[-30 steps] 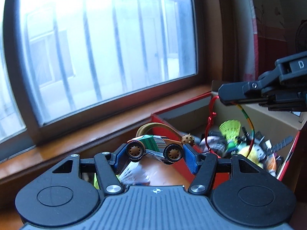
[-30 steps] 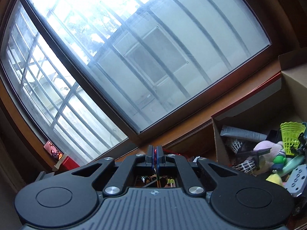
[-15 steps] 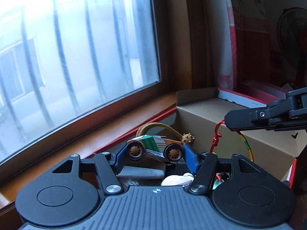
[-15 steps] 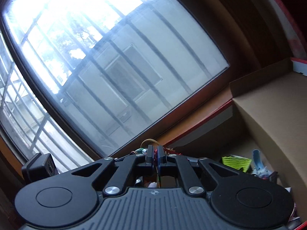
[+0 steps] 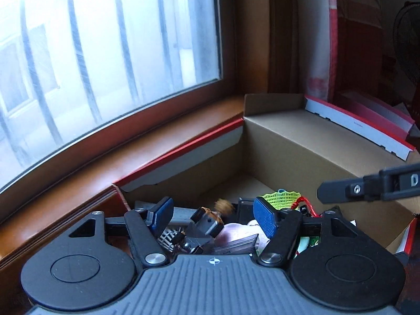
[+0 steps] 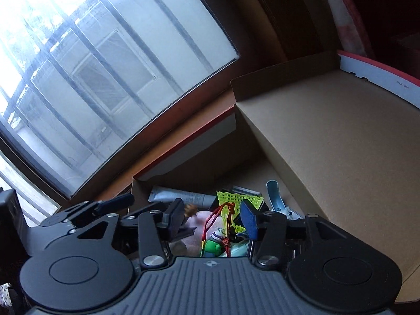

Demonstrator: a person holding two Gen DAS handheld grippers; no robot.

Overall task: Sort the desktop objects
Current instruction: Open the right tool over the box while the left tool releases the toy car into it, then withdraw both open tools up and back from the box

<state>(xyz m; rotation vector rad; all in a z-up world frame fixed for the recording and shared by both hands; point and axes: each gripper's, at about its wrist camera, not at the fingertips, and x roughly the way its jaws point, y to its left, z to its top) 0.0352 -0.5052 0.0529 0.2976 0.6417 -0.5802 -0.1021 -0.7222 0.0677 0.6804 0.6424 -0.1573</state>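
Observation:
Both grippers hang over an open cardboard box [image 5: 302, 141] [image 6: 328, 131] full of small objects. My left gripper [image 5: 214, 218] is open and empty. Below its blue pads a toy car [image 5: 207, 223] lies tumbled among the clutter, with a spiky brown ball [image 5: 224, 206] beside it. My right gripper [image 6: 214, 216] is open and empty. A red and coloured string loop [image 6: 225, 220] drops between its fingers onto the pile, over a green figure [image 6: 214, 245] and a yellow-green shuttlecock [image 6: 232, 202] [image 5: 284, 197]. The right gripper's finger [image 5: 367, 187] reaches in at the right of the left wrist view.
The box has a red-edged rim [image 5: 183, 144] and a raised lid flap [image 6: 367, 71], and stands against a wooden window sill [image 5: 105, 157]. A grey tube [image 6: 181, 197], a pink soft toy [image 6: 199, 218] and a light blue curved piece [image 6: 275, 194] lie in the box.
Both grippers have tilted down over the box and opened. The left let go of the toy car, and the right let go of the string loop; both now lie in the box.

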